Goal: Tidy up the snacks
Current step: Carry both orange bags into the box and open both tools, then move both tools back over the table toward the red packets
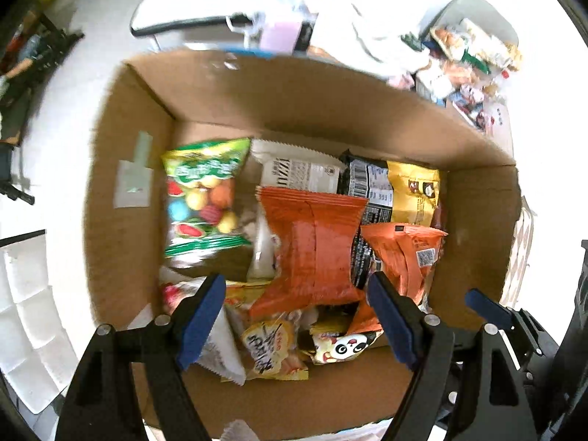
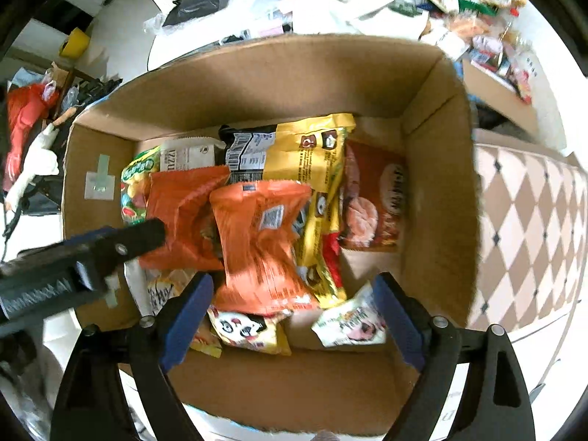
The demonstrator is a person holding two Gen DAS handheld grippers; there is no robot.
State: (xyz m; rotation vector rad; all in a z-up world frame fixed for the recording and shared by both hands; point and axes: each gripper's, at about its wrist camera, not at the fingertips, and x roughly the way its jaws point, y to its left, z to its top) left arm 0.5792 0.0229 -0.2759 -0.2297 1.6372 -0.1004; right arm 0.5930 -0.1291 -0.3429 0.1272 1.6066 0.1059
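Note:
An open cardboard box (image 1: 294, 95) holds several snack packets. A large orange packet (image 1: 316, 250) lies on top in the middle, with a second orange packet (image 1: 408, 253) to its right. Around them lie a green candy bag (image 1: 200, 198), a yellow bag (image 1: 413, 191) and a panda packet (image 1: 345, 347). My left gripper (image 1: 296, 316) points down into the box, open, with nothing pressed between its pads. My right gripper (image 2: 292, 316) is open over the box (image 2: 275, 84), just above the creased orange packet (image 2: 257, 242) and touching nothing. The left gripper's finger (image 2: 139, 237) reaches in from the left.
More loose snacks are piled beyond the box at the upper right (image 1: 470, 58). A white compartment tray (image 1: 25, 316) sits to the left. A chequered surface (image 2: 533, 228) lies right of the box. A yellow tape roll (image 2: 75, 42) and a black bag (image 2: 198, 2) lie behind.

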